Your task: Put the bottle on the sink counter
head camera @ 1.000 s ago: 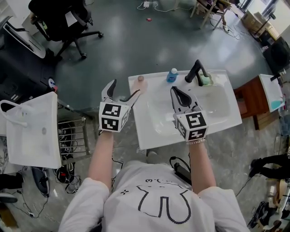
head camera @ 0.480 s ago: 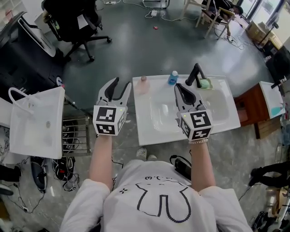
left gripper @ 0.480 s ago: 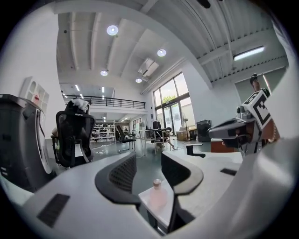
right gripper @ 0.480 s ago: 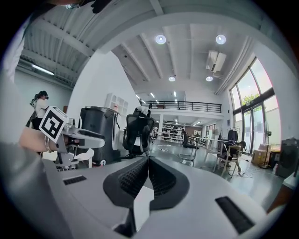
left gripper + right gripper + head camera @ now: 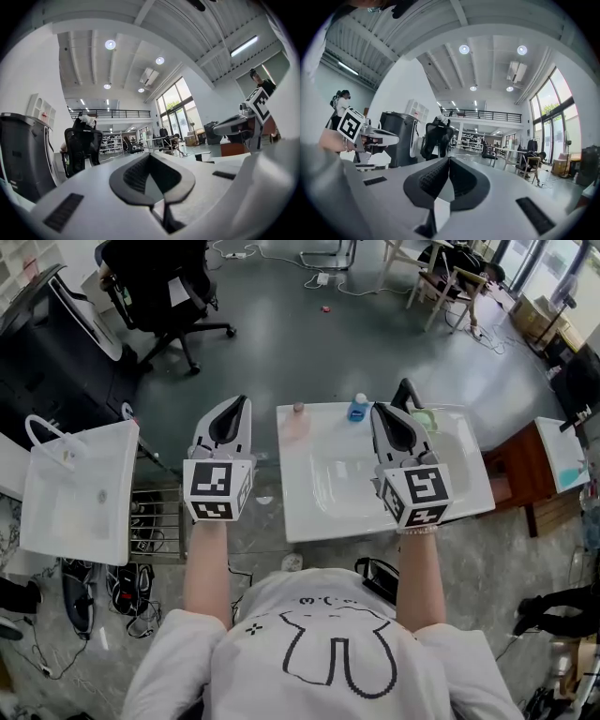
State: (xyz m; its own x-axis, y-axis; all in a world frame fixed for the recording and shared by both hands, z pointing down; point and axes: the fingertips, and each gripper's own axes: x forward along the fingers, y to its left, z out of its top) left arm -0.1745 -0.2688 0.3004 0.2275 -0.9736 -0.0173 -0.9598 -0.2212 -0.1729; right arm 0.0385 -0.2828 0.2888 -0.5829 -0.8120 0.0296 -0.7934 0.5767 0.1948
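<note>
Item: small pale-pink bottle w/ brown cap point(image 5: 297, 418). Loc.: rear-left corner of white ceramic sink counter point(image 5: 375, 519), appears upright, no tool touching it. L gripper point(image 5: 234, 409): jaws stood wide right beside bottle a sec ago, have just been closing, now pressed together w/ nothing btwn, off counter's left edge. R gripper point(image 5: 384, 416): jaws together, empty, above counter. Assessment: bottle released, placement prob. complete.
</note>
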